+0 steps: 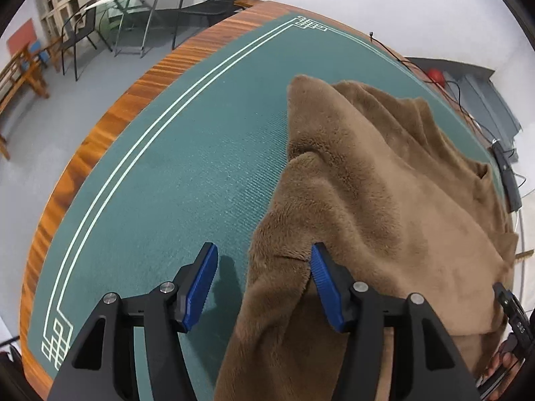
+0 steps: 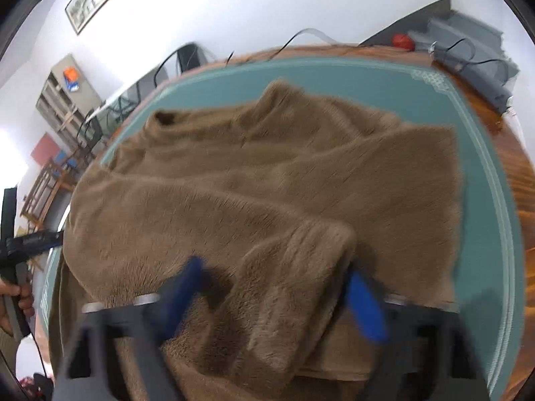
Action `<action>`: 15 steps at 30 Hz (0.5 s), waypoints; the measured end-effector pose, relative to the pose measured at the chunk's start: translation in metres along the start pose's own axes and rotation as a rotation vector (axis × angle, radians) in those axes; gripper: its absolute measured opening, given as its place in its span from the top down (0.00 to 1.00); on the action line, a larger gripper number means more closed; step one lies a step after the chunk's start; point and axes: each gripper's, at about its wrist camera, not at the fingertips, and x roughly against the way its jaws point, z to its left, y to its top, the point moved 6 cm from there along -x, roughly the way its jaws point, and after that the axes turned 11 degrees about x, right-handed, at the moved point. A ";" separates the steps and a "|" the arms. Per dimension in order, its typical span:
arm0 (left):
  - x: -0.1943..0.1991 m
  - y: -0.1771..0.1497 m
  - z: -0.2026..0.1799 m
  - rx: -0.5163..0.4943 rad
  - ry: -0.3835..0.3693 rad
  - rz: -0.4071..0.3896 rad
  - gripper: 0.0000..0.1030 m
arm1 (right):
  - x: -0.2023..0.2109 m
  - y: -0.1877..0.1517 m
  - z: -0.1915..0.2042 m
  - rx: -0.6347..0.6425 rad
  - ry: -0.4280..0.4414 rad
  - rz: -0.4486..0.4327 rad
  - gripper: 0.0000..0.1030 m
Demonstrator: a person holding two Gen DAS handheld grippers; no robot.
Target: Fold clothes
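Observation:
A fluffy brown sweater (image 1: 384,200) (image 2: 267,167) lies crumpled on the green mat (image 1: 167,183) (image 2: 485,200) of a wooden-rimmed table. My left gripper (image 1: 262,247) points steeply down at the sweater's left edge. Its jaws are open: the right blue pad (image 1: 322,277) touches the fabric, while the left pad (image 1: 204,280) hangs over bare mat. My right gripper (image 2: 276,264) is blurred. It straddles a raised fold of the sweater near the front, and a dark gap shows between its left pad (image 2: 190,277) and the fold.
The table's wooden rim (image 1: 117,123) curves round the mat. A black power strip (image 1: 508,173) and cables lie at the far right edge. Black chairs (image 1: 214,3) and a glass table stand beyond. A hand (image 2: 13,294) holds the other gripper's handle at the left.

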 end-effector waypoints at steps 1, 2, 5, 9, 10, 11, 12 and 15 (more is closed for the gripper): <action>-0.001 0.001 0.001 0.000 0.006 -0.002 0.37 | -0.003 -0.002 0.004 0.010 -0.001 0.011 0.63; -0.002 0.001 0.003 0.003 0.011 -0.002 0.37 | 0.004 0.002 0.002 0.015 -0.024 -0.009 0.77; -0.002 0.002 0.012 0.034 0.012 0.002 0.37 | 0.024 0.012 -0.001 0.029 -0.092 -0.070 0.83; -0.004 0.001 0.019 0.027 0.043 -0.005 0.35 | 0.031 0.019 -0.006 0.066 -0.173 -0.084 0.82; -0.006 0.001 0.022 0.025 0.050 -0.005 0.33 | 0.027 0.019 -0.008 0.081 -0.190 -0.070 0.82; -0.007 0.001 0.023 0.025 0.055 -0.004 0.32 | 0.023 0.019 -0.009 0.095 -0.207 -0.055 0.82; -0.007 0.001 0.025 0.027 0.056 -0.001 0.31 | 0.013 0.016 -0.008 0.109 -0.196 -0.020 0.82; -0.005 0.001 0.032 0.045 0.061 0.014 0.30 | -0.005 0.005 -0.011 0.113 -0.189 0.066 0.70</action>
